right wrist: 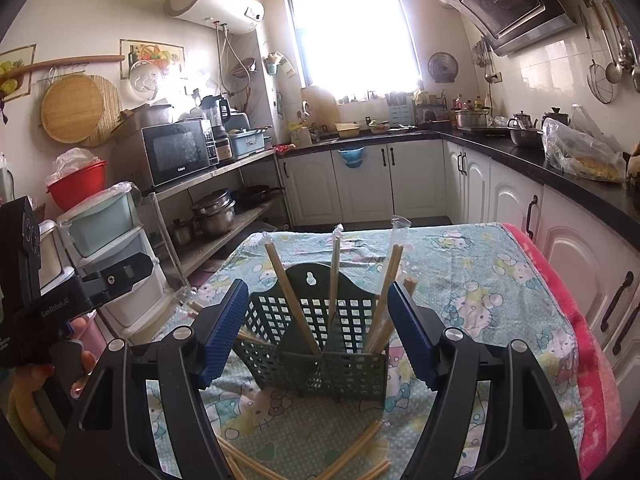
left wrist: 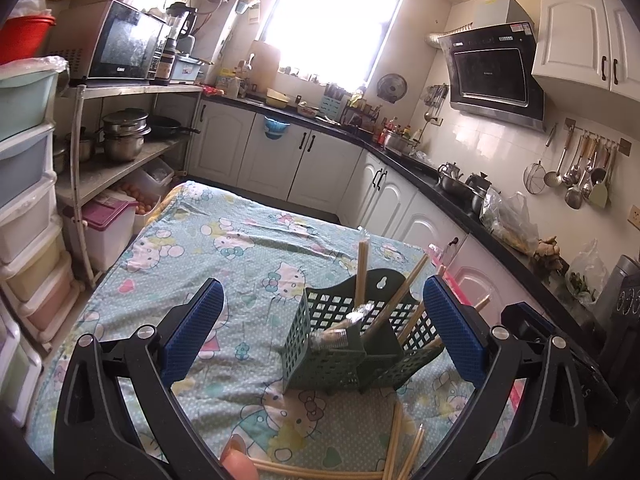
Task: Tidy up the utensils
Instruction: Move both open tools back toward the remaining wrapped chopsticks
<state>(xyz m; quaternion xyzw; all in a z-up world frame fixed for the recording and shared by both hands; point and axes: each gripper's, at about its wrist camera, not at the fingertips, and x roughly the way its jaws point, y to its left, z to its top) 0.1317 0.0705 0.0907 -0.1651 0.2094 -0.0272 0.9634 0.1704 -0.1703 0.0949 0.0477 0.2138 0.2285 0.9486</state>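
2 claws, both wide and both empty. Left gripper (left wrist: 323, 284) held low over the table (left wrist: 200, 240), aimed a bit down, pads apart with nothing pressed between. Right gripper (right wrist: 317, 286) the same: open wide, nothing in its grip, pointed at the green basket (right wrist: 320, 368).

Green basket toward the front edge of the table, closer to the right edge than the left, upright on little feet. Split inside into small boxes, likely to keep each kind of tool apart. Tall back with a hole at the top, likely for hanging on a wall.

Several standing chopsticks (right wrist: 294, 304) inside, thin ends down, leaning on the walls and held up that way. Some in clear wrappers (right wrist: 400, 240), likely new and kept clean. A shiny wrapped thing (left wrist: 340, 336) also in 1 box; cannot tell what.

More loose chopsticks (right wrist: 352, 452) flat on the cloth by the front edge, just in front of the basket, crossing each other in a messy pile. Not yet put away.

Seems like a pause between picks: both claws ready and wide to fit around a thin stick. Likely next: reach down to the front edge, pinch 1 loose stick, drop it in a box. Risk of a thin round stick slipping or rolling on the soft cloth.
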